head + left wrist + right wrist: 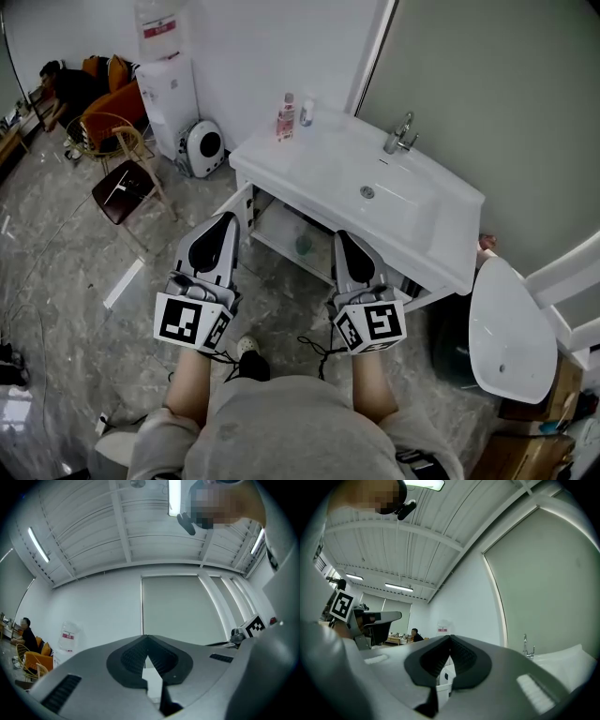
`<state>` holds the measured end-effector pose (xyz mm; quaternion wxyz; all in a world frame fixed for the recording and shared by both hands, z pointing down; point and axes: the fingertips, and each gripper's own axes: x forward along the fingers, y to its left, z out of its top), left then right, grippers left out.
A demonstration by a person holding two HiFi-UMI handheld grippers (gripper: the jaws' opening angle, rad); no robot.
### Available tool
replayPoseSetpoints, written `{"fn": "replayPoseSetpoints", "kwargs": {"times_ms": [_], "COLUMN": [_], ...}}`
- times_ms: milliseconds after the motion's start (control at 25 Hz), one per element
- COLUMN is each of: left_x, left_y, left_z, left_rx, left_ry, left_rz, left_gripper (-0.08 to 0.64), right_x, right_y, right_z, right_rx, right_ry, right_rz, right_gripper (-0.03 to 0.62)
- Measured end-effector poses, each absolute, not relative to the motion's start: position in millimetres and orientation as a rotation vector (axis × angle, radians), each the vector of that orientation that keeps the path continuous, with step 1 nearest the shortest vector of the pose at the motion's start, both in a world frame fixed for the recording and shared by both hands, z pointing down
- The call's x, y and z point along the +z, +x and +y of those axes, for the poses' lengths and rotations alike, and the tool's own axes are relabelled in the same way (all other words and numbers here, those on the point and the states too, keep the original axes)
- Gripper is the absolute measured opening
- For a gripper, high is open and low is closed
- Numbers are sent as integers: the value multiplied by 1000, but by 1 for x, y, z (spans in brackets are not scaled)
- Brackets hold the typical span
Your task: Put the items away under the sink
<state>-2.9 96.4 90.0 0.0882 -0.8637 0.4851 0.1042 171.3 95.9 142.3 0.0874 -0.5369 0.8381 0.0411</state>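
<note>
A white sink counter [328, 155] with a faucet [401, 134] stands ahead of me. On its far left corner are a pink bottle [286, 117] and a small white-and-blue bottle [307, 112]. The cabinet below [277, 228] is open, with a greenish object [304, 246] inside. My left gripper [228, 220] and right gripper [343, 238] are held side by side in front of the cabinet. Both are shut and hold nothing. In the left gripper view the jaws [146, 638] meet, tilted up at the ceiling. The right gripper [450, 637] looks the same, with the faucet [526, 646] at its right.
A water dispenser [169, 94] and a round white appliance [203, 147] stand against the wall to the left. Chairs [122, 183] and a seated person [58, 82] are further left. A white oval lid [511, 328] is at the right, beside the counter's corner.
</note>
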Motion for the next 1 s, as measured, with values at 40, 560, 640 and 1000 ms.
{"fn": "replayPoseSetpoints", "kwargs": {"times_ms": [40,560,640,1000], "left_x": [88,86,85,100], "left_y": [-7,-62,-71,-89], "left_z": [85,-19,-30,-64], "left_rx": [314,324,319,323], "left_ry": [-2573,-2615,-2613,-2655], "left_rz": [1435,1364,1356,1364], "left_gripper": [8,8,8,8], "right_x": [142,137,136,143], "right_y": [167,120,111,93], "right_z": [86,-14,-24,-53], "right_rx": [125,122,125,118], "right_ry": [-1606,-1686,-1688,-1714], "right_rz": [2491,2426,2422,2443], "right_gripper": [11,11,11,11]}}
